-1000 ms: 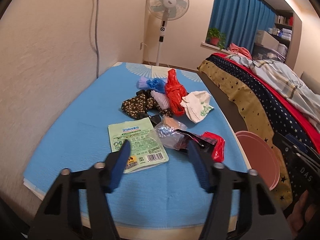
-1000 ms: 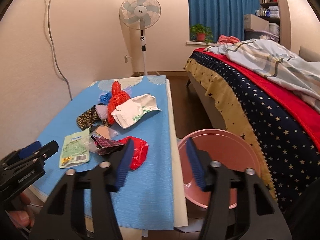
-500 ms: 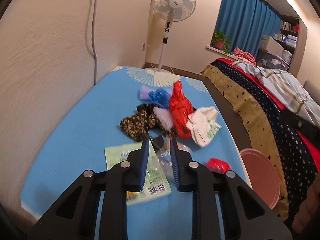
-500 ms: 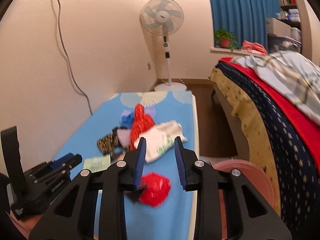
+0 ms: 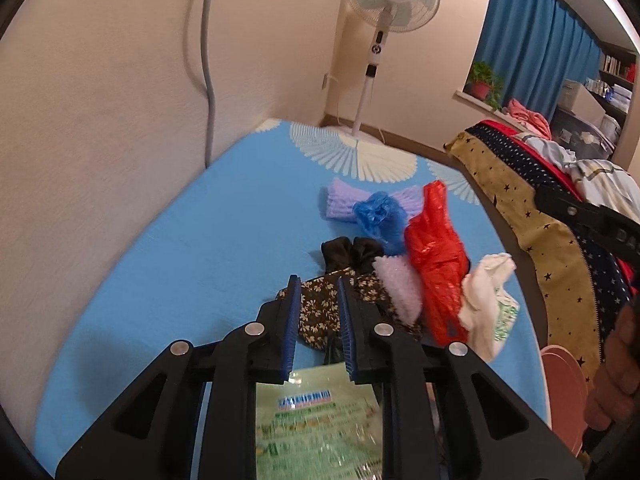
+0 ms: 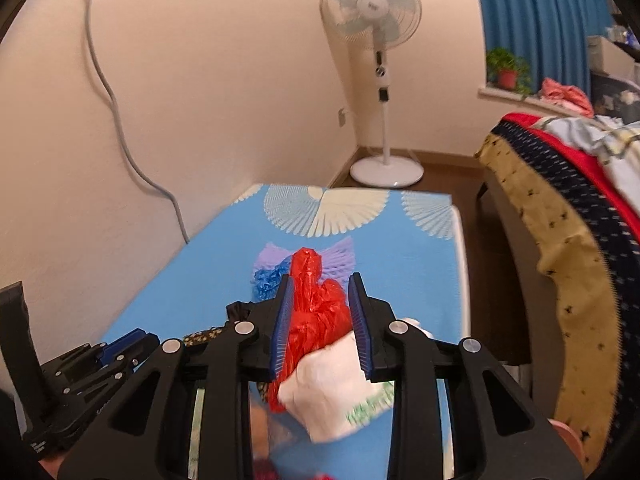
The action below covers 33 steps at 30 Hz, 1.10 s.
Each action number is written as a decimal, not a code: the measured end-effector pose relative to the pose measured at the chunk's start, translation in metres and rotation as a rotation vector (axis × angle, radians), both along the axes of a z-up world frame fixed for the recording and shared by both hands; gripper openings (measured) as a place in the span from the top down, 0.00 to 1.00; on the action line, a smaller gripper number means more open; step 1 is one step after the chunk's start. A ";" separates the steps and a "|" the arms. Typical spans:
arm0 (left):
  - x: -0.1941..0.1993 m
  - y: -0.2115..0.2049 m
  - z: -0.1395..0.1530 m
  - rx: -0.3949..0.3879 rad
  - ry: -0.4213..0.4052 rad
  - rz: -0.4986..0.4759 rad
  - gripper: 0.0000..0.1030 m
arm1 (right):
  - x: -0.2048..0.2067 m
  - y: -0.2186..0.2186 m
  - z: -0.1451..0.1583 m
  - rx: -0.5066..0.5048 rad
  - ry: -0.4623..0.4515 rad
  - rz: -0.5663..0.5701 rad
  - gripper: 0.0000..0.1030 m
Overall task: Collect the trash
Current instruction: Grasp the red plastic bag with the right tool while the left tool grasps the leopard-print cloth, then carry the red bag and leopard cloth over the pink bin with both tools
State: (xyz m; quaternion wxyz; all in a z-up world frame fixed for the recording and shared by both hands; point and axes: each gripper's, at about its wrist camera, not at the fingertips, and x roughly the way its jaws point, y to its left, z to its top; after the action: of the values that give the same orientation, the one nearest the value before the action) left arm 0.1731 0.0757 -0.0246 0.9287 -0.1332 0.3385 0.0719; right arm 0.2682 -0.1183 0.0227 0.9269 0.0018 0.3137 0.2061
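Trash lies in a heap on the blue mat (image 5: 200,248): a red plastic bag (image 5: 436,256), a white bag (image 5: 488,300), a blue crumpled bag (image 5: 380,216), a lilac wrapper (image 5: 340,202), a floral cloth piece (image 5: 320,312) and a green packet (image 5: 316,420). My left gripper (image 5: 318,288) hovers above the floral piece, fingers narrowly apart and empty. My right gripper (image 6: 320,284) hovers above the red bag (image 6: 316,312) and white bag (image 6: 332,392), fingers partly apart and empty. The left gripper also shows in the right wrist view (image 6: 120,350).
A pink basin (image 5: 568,392) stands on the floor right of the mat. A bed with a starred cover (image 5: 552,232) runs along the right. A standing fan (image 6: 380,80) is at the far end. A wall with a cable (image 5: 208,60) borders the left.
Both grippers narrowed from wide open a second ago and moved forward over the trash heap. The left now sits over the floral piece, the right over the red bag.
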 end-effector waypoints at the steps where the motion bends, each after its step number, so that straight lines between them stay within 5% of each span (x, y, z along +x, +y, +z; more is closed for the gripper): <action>1: 0.003 0.001 -0.003 -0.003 0.006 0.005 0.82 | 0.009 0.005 -0.005 -0.004 0.011 0.006 0.66; 5: 0.017 0.008 -0.017 -0.036 0.031 0.018 0.70 | 0.035 0.020 -0.023 -0.017 0.055 0.020 0.44; 7: 0.022 0.008 -0.022 -0.037 0.040 0.021 0.55 | 0.047 0.025 -0.030 -0.022 0.077 0.026 0.43; 18: 0.037 0.021 -0.048 -0.108 0.127 0.056 0.51 | 0.082 0.056 -0.060 -0.109 0.171 0.076 0.48; 20: 0.038 0.020 -0.049 -0.118 0.125 0.044 0.55 | 0.083 0.059 -0.062 -0.111 0.182 0.088 0.65; 22: 0.038 0.019 -0.049 -0.129 0.122 0.029 0.80 | 0.082 0.059 -0.060 -0.106 0.185 0.093 0.78; 25: 0.035 0.018 -0.043 -0.121 0.111 0.026 0.96 | 0.078 0.058 -0.052 -0.090 0.177 0.107 0.85; 33: 0.019 0.016 -0.007 -0.096 0.019 0.001 0.97 | 0.050 0.054 -0.004 -0.036 0.085 0.128 0.88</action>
State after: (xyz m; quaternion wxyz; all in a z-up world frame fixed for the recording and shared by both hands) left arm 0.1925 0.0918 -0.0320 0.9180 -0.1770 0.3502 0.0574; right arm 0.3182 -0.0641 0.0186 0.8975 -0.0261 0.3559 0.2591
